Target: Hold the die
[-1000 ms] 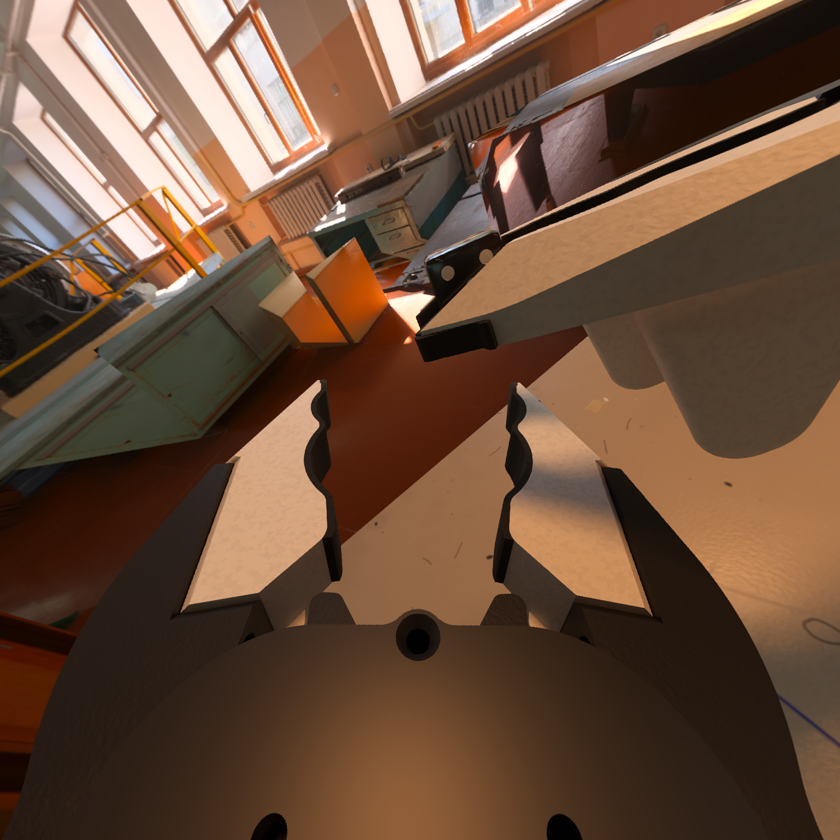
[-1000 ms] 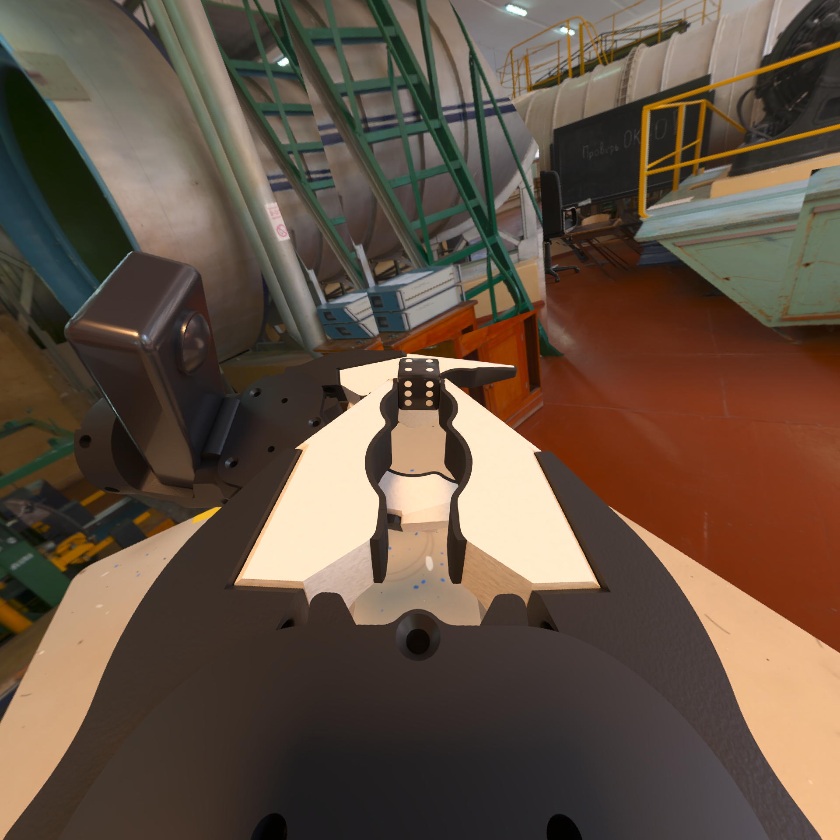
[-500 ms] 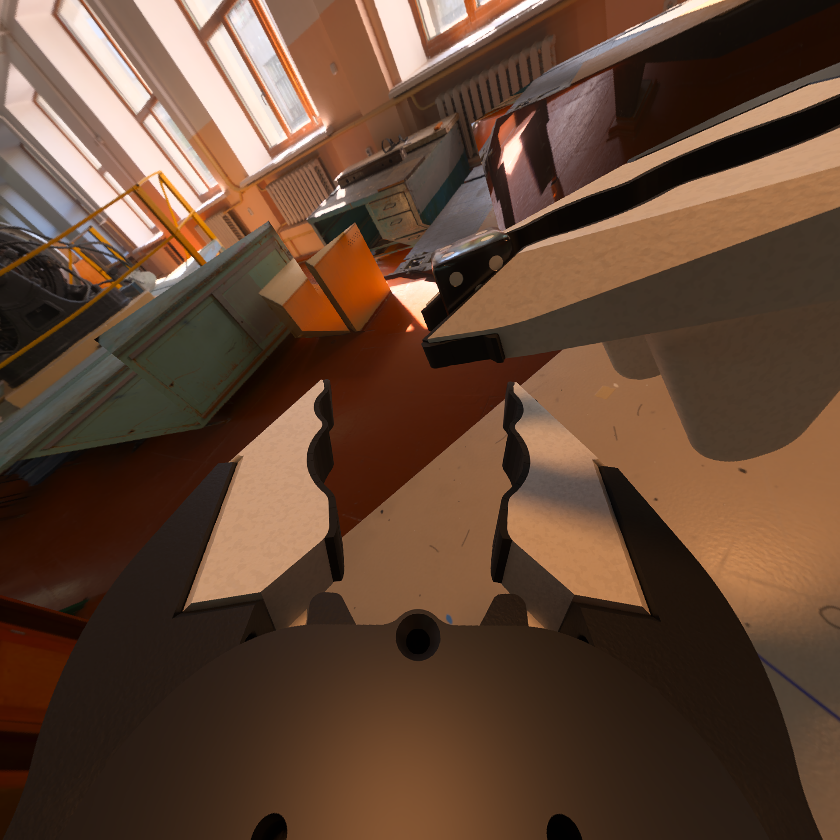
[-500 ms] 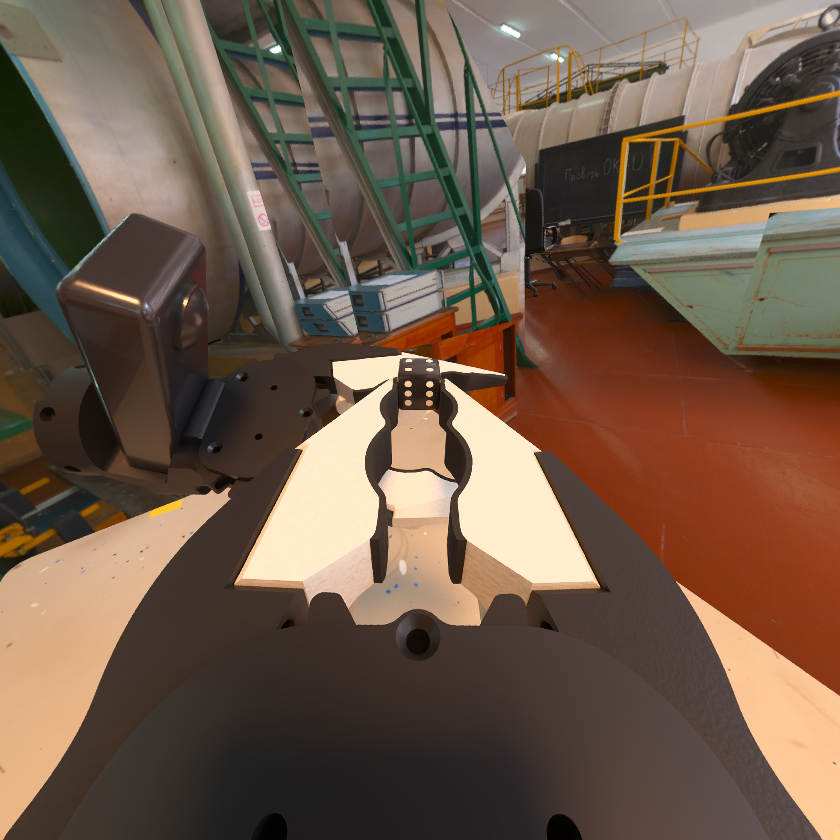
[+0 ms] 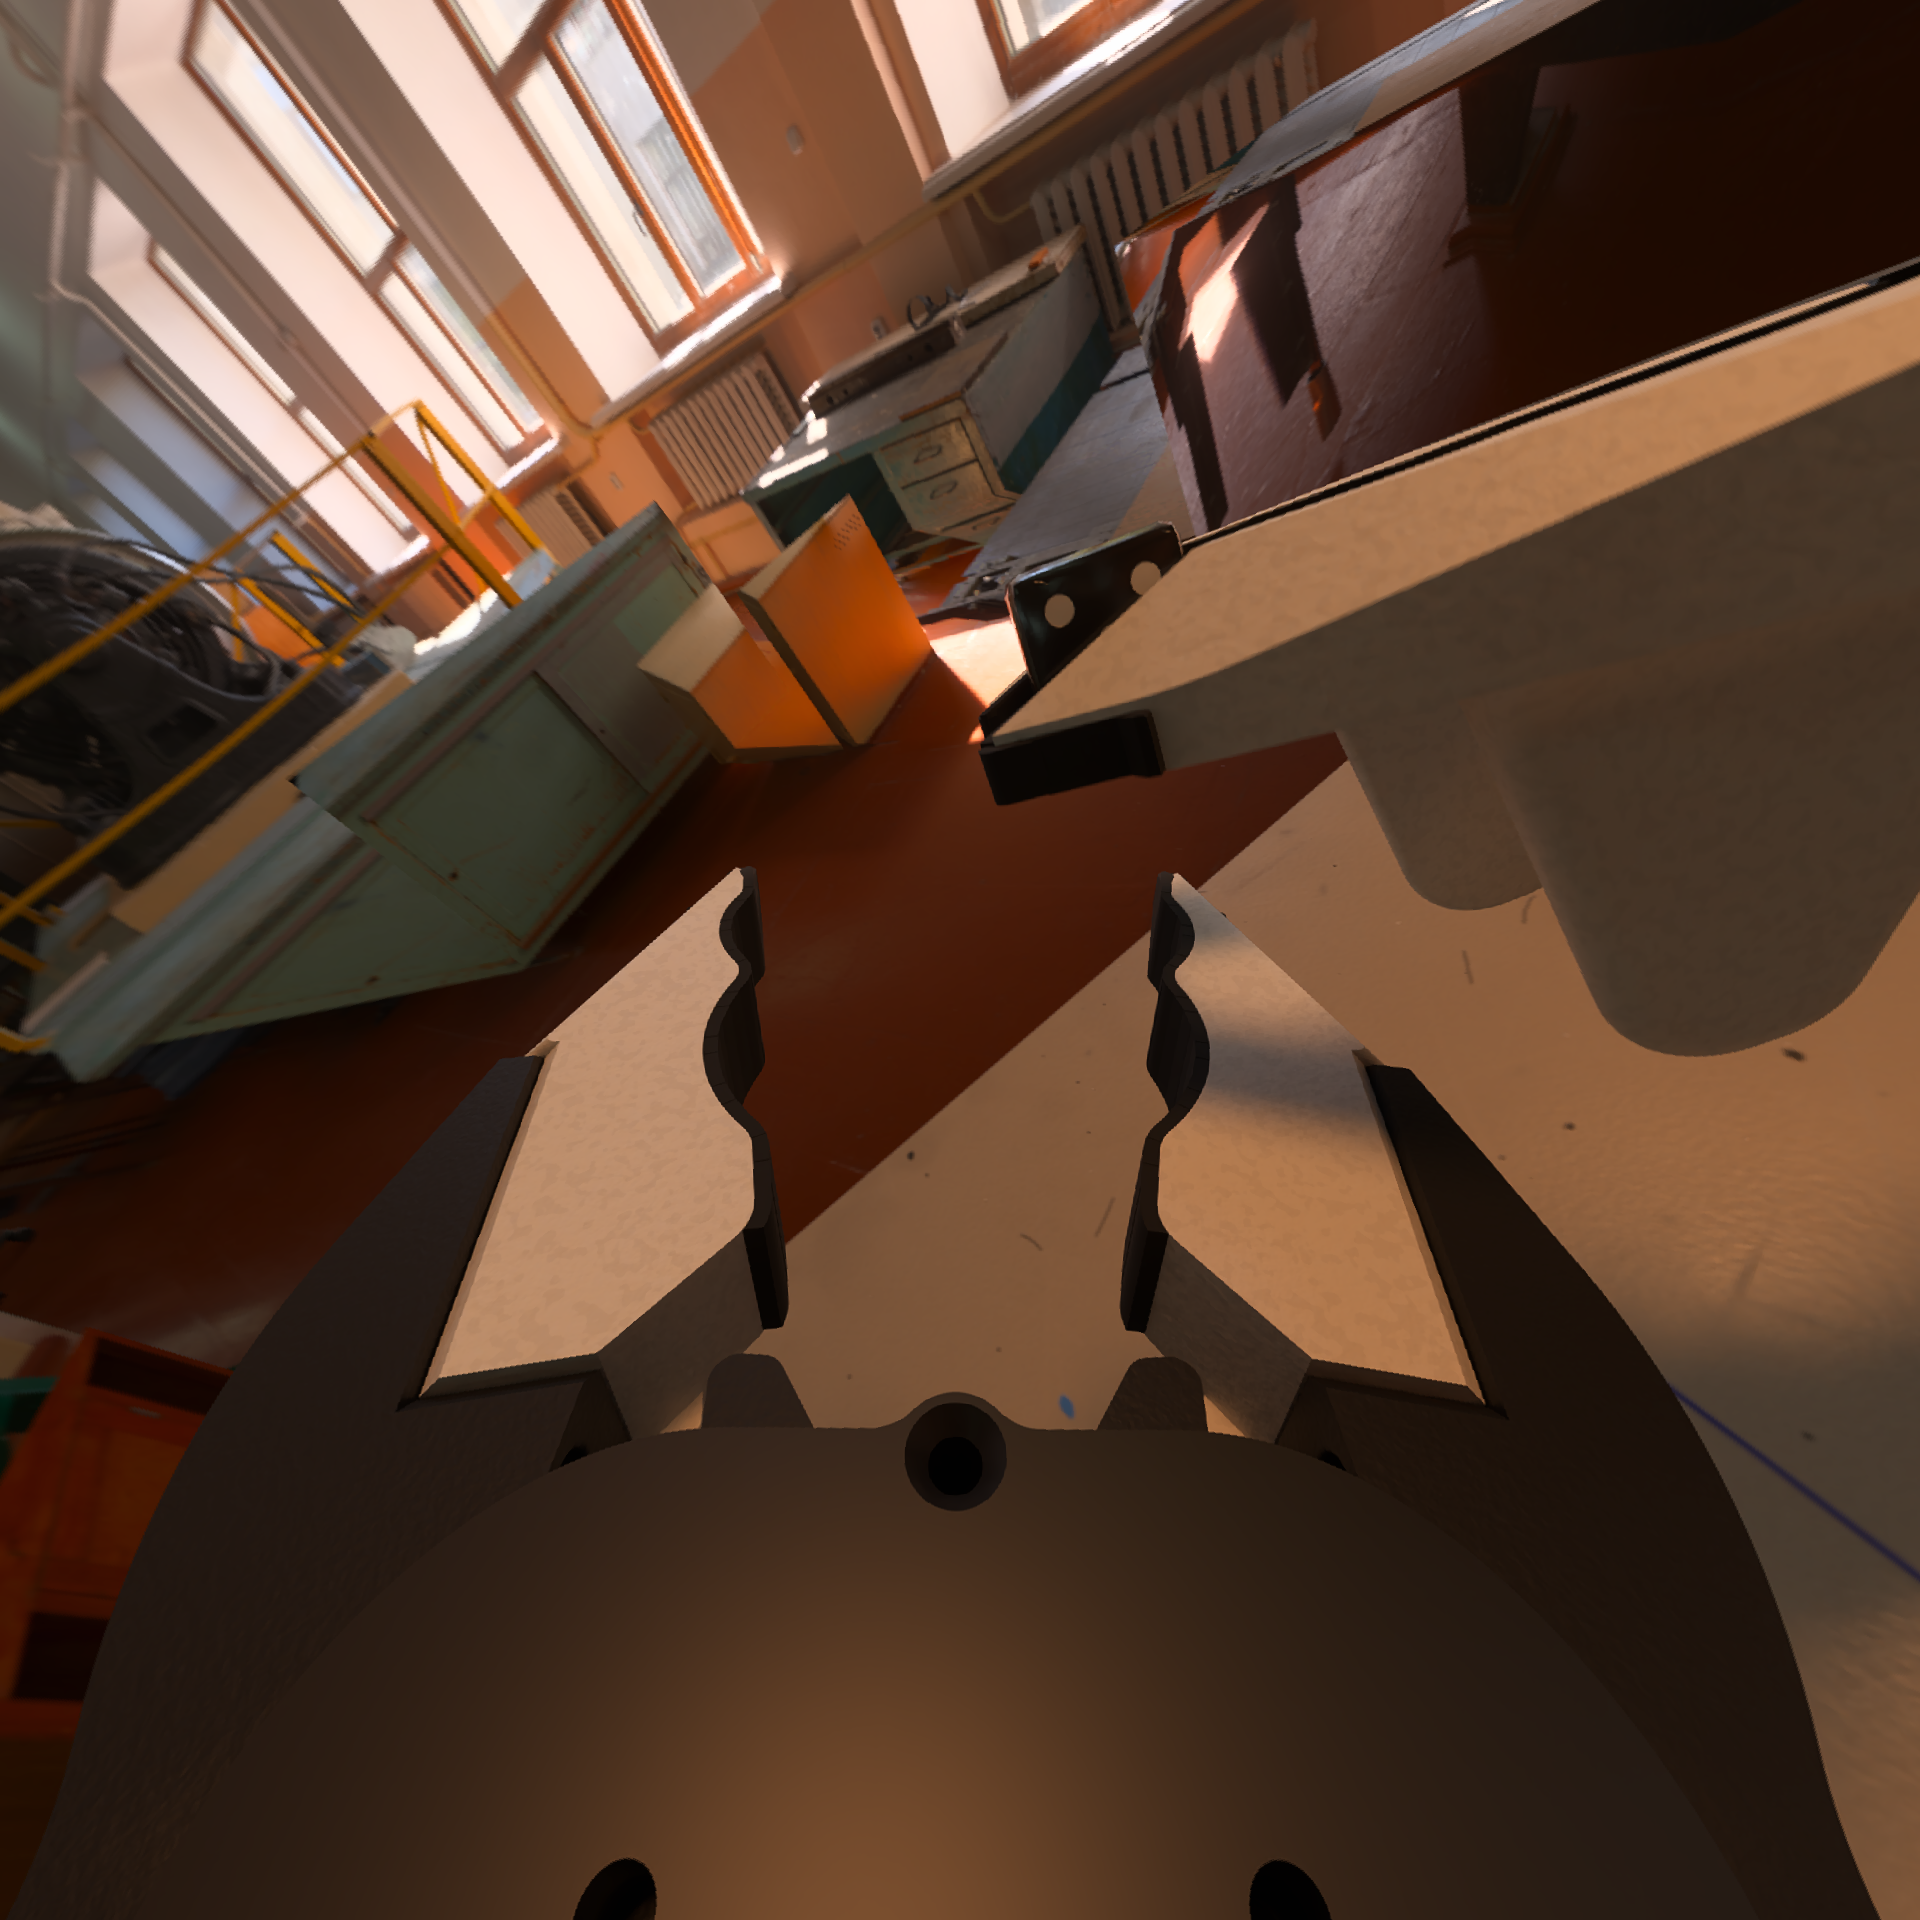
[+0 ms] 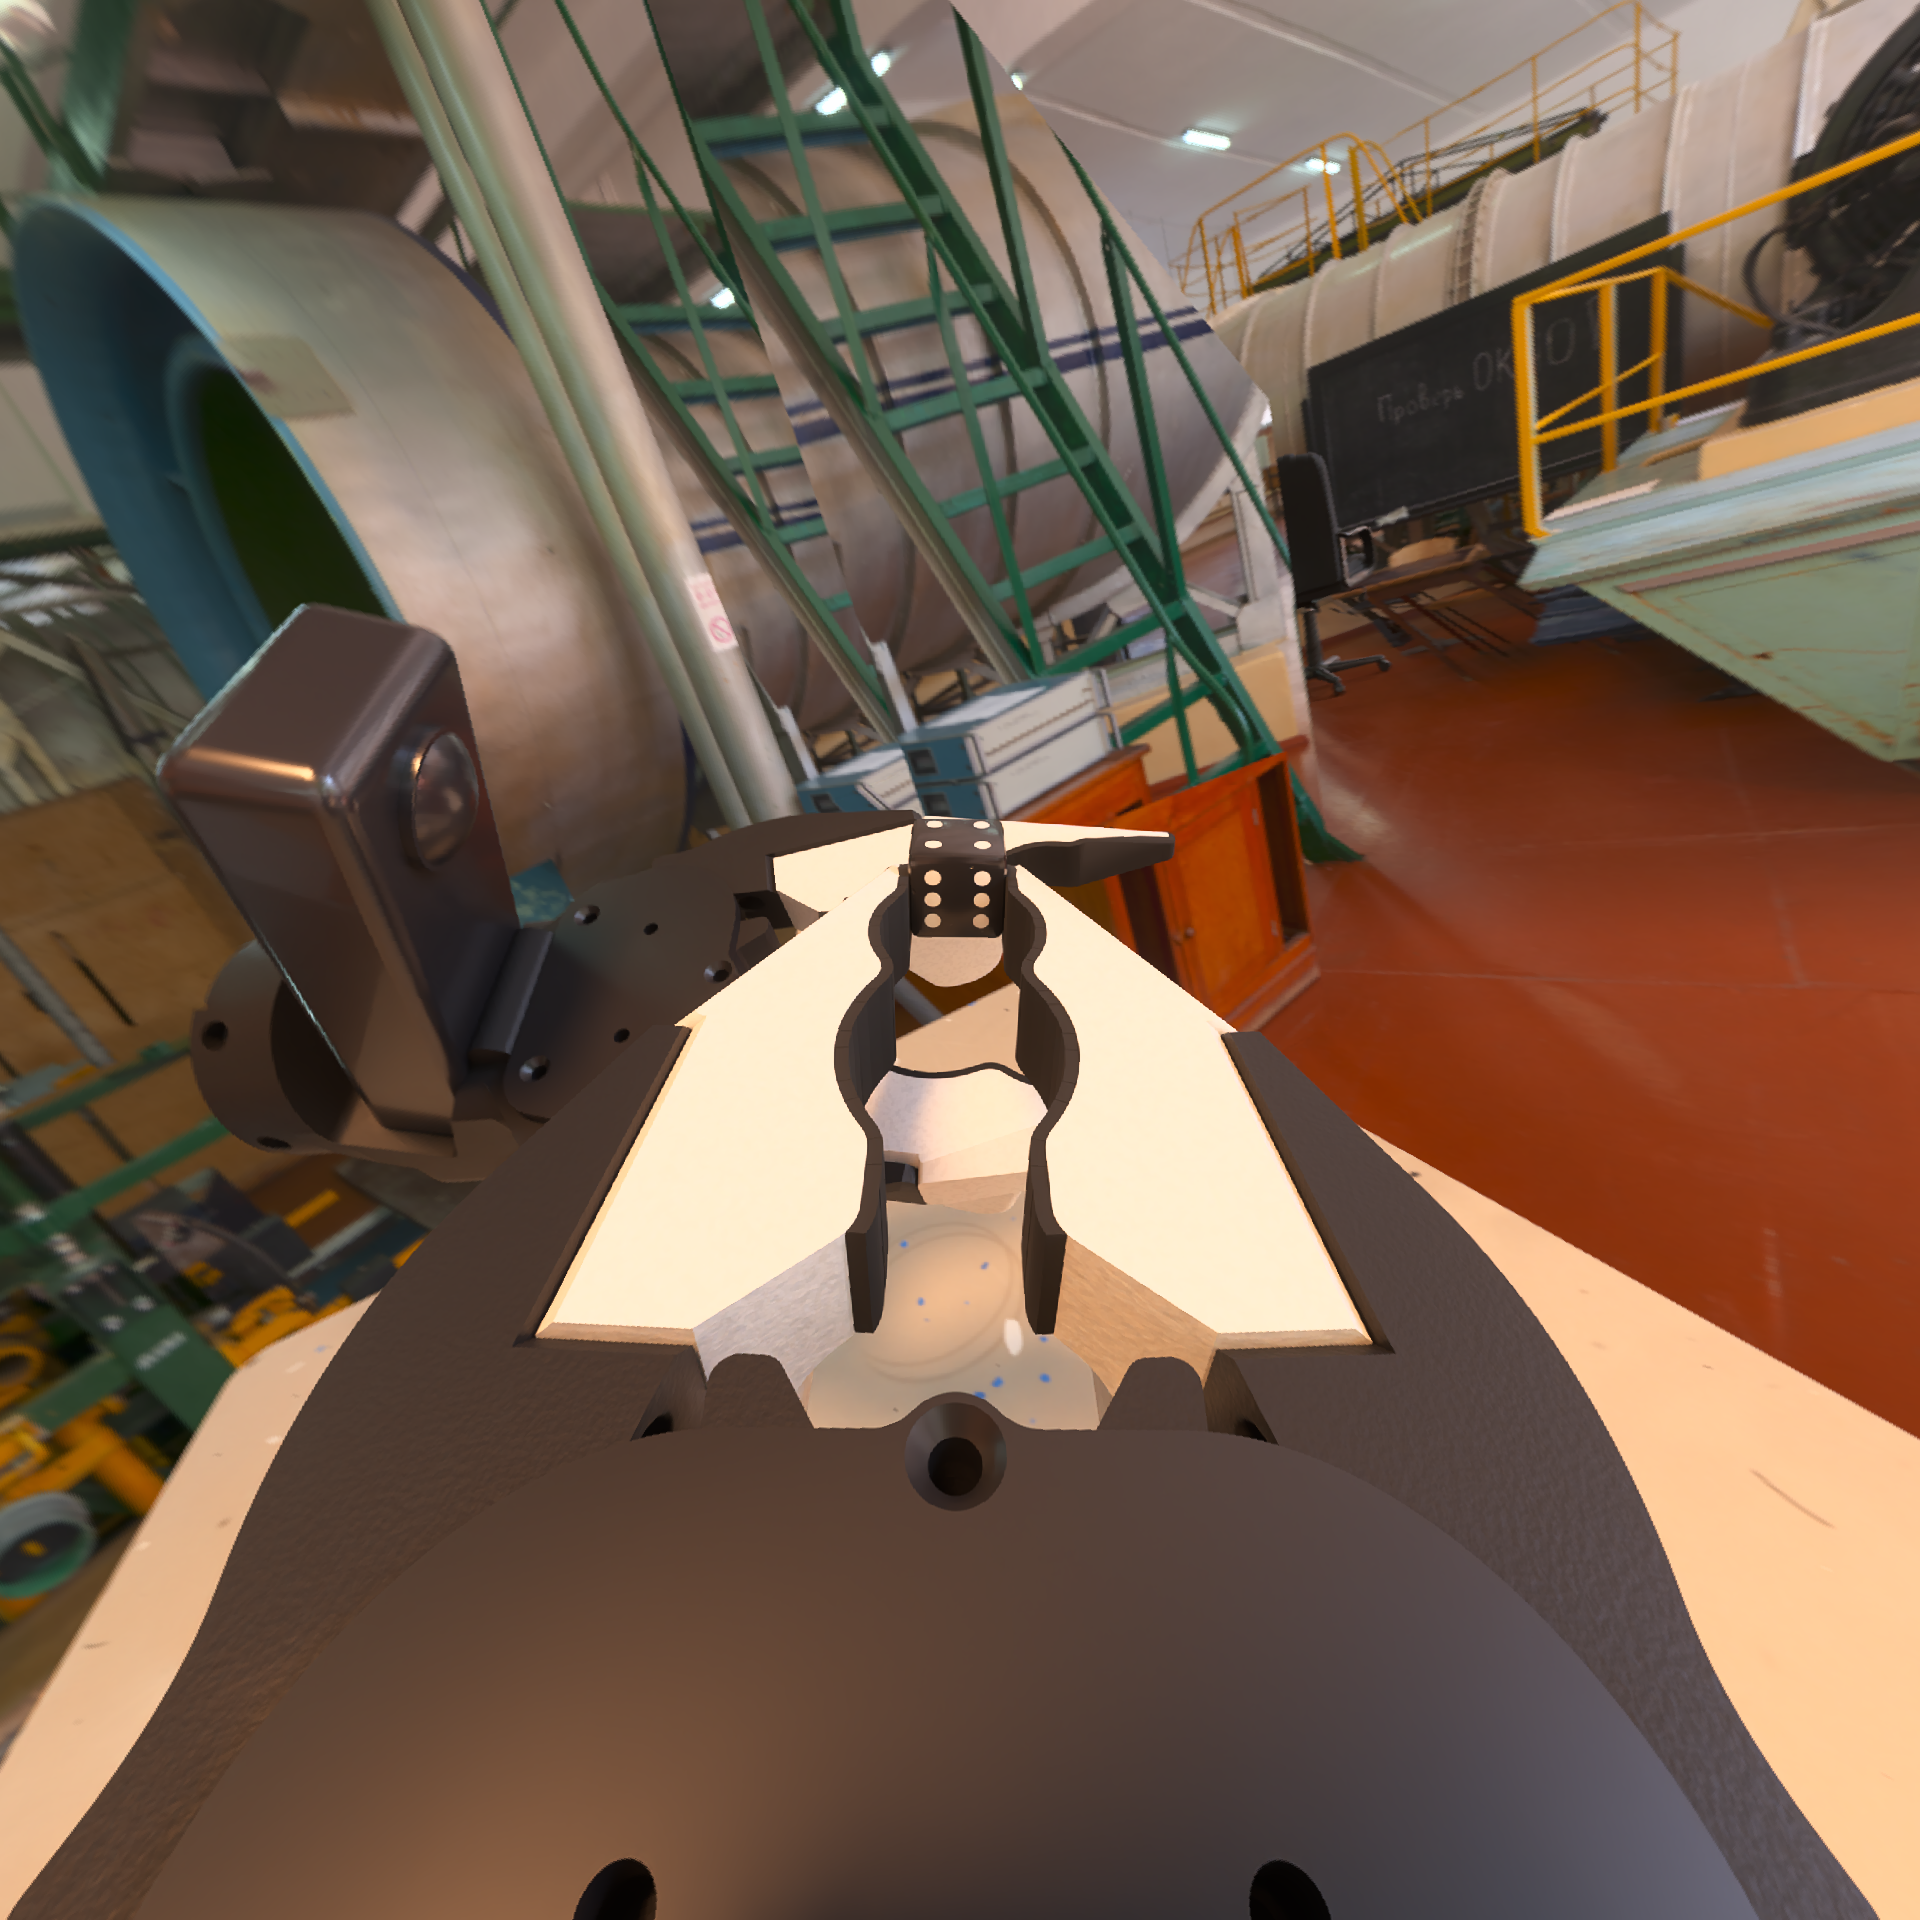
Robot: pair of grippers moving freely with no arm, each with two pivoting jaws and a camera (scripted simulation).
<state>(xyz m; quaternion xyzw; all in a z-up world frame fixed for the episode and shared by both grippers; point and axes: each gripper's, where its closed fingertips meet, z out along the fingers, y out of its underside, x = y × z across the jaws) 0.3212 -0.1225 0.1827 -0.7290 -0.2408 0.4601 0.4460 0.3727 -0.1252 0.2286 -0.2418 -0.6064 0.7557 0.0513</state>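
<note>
The die [image 6: 956, 883] is black with white dots. My right gripper [image 6: 956, 878] is shut on it, pinching it between the fingertips above the tan table [image 6: 1662, 1455]. In the left wrist view the die [image 5: 1086, 603] shows at the tip of the right gripper [image 5: 1081, 675], up and to the right of my left gripper [image 5: 956, 894]. My left gripper is open and empty, low over the table [image 5: 1558, 1247] near its edge. Its camera housing [image 6: 343, 862] shows at the left of the right wrist view, its fingers just beyond the die.
The table edge runs close ahead in both views, with red floor [image 5: 935, 831] beyond. A green cabinet [image 5: 468, 810] and an orange box [image 5: 810, 665] stand far off on the floor.
The right gripper has tilted a little with the die still pinched. The left gripper stays open and has hardly moved.
</note>
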